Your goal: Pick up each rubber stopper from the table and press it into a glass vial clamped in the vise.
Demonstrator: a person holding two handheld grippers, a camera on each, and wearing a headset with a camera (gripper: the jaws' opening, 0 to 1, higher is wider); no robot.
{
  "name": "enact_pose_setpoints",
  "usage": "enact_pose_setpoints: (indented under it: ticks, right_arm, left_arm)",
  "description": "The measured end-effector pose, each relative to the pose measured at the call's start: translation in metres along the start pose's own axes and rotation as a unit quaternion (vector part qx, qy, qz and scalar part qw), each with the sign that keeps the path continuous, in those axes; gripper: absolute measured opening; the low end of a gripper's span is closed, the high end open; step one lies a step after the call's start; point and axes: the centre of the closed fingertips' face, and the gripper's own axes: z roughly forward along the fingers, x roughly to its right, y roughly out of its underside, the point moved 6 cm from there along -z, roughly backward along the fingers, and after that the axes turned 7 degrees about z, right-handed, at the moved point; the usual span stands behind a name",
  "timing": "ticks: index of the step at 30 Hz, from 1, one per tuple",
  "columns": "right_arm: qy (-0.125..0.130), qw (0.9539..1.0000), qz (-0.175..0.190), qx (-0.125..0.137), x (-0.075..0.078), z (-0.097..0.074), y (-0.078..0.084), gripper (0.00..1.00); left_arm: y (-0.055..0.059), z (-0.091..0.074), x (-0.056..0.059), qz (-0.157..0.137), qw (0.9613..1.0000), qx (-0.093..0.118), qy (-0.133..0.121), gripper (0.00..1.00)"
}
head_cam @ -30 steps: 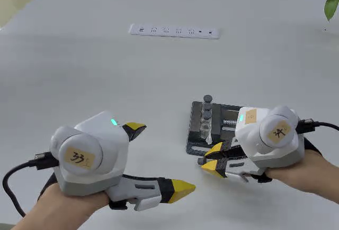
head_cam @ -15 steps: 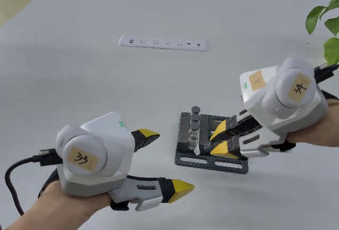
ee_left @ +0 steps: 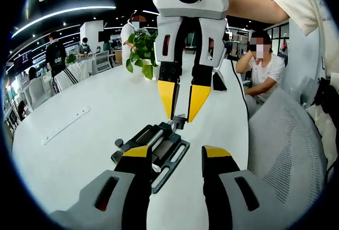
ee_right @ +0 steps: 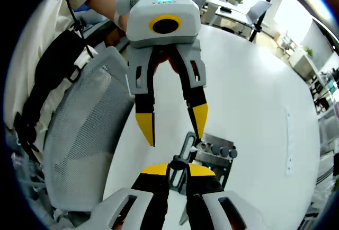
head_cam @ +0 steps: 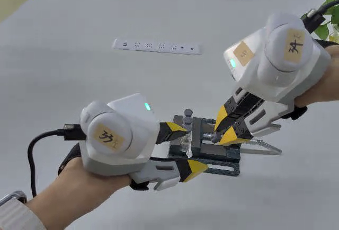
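At the screw side of the vise [head_cam: 218, 158], your right tongs [head_cam: 217, 135] are pinched together on a small dark grey piece, by its look a rubber stopper [ee_right: 178, 163]. Whether it is that or some part of the vise itself I cannot settle from these views, so enter it as probable. Your left tongs [head_cam: 186, 148] stand wide apart and empty, one tip on each side of the near end of the vise, gripping nothing. The glass vials [head_cam: 186, 126] are clamped upright in a row, mouths up, and the row's long axis runs away from you along the vise. The far ones wear grey stoppers [head_cam: 188, 113]. The nearest, a clear vial [head_cam: 184, 144], looks unplugged, though the upper left tip partly covers it. Key relation: from the tips of the right tongs, that open mouth lies to your left and a little toward you, just beside. The left tongs are nearer to it but carry nothing, whereas the right tongs carry the plug. Judgement: the stopper's axis must stand vertical over the mouth before pressing, but its present tilt is too small to read. The vise rests on the grey table [head_cam: 79, 81].
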Motion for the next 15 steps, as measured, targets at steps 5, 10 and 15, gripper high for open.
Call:
enact_pose_setpoints:
  ticks: [5, 10, 15]
  right_arm:
    - [-0.011, 0.9998, -0.014, -0.013, -0.003, -0.002, -0.005, 0.07]
    - [-0.014, 0.9994, -0.023, -0.02, -0.007, -0.003, -0.007, 0.06]
    - [-0.021, 0.9989, -0.033, -0.027, -0.01, -0.003, -0.008, 0.07]
  left_arm:
    - [-0.011, 0.004, 0.0, 0.004, 0.9999, 0.009, 0.011, 0.25]
    - [-0.015, 0.006, 0.002, 0.009, 0.9997, 0.011, 0.021, 0.2]
    - [-0.019, 0.006, 0.005, 0.012, 0.9992, 0.011, 0.036, 0.1]
